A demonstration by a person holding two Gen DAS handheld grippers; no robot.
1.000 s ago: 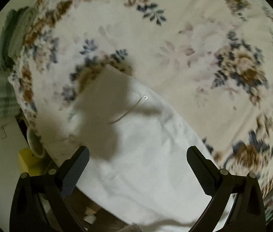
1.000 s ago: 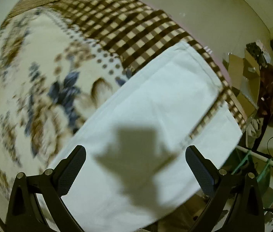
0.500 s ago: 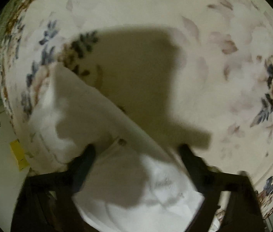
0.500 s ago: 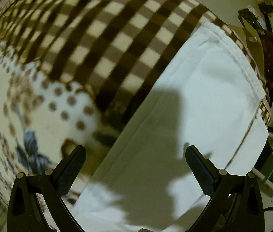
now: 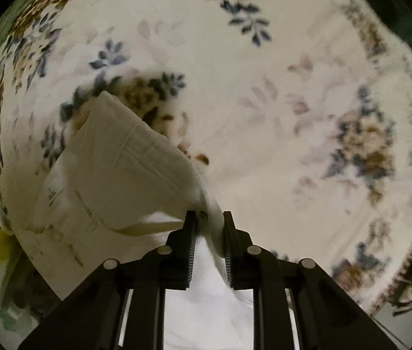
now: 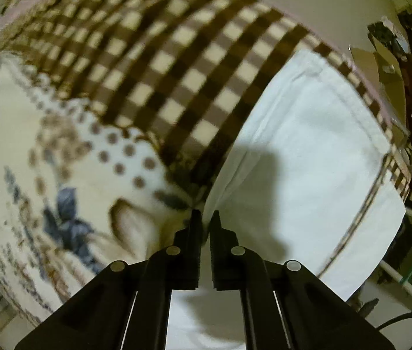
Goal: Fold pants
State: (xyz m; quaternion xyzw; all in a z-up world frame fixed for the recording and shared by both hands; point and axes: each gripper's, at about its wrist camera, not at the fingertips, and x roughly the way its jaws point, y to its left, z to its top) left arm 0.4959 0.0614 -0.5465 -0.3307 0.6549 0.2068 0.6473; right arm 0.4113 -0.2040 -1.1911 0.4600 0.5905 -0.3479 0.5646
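**White pants pinched at both ends on the flowered blanket**

The white cotton pants point(image 5: 112, 180) lie on a cream blanket printed with blue and brown flowers point(image 5: 264, 93), and we hold them with both tools. Our left gripper point(image 5: 209, 218) points down at the blanket; its black ribbed jaws have just been closing and now clamp a bunched ridge of the white cloth, which rises between the pads. From that pinch the upper part of the pants, with stitched seams and a turned-over edge, spreads away to the left of the view, lifted slightly off the blanket and casting a shadow.

In the right wrist view we see the same pants point(image 6: 308, 160) as a flat, pale panel running to the upper right, their hemmed end reaching the blanket's brown-and-cream checked border point(image 6: 177, 73). Our right gripper point(image 6: 204, 218) also points down; its jaws have just been closing and now stand almost together, pinching the left edge of the white cloth where it meets the blanket. A dark shadow falls across the fabric just beyond the fingertips. Past the blanket's edge, at the far right, we make out cardboard boxes point(image 6: 386, 78) on a pale floor.
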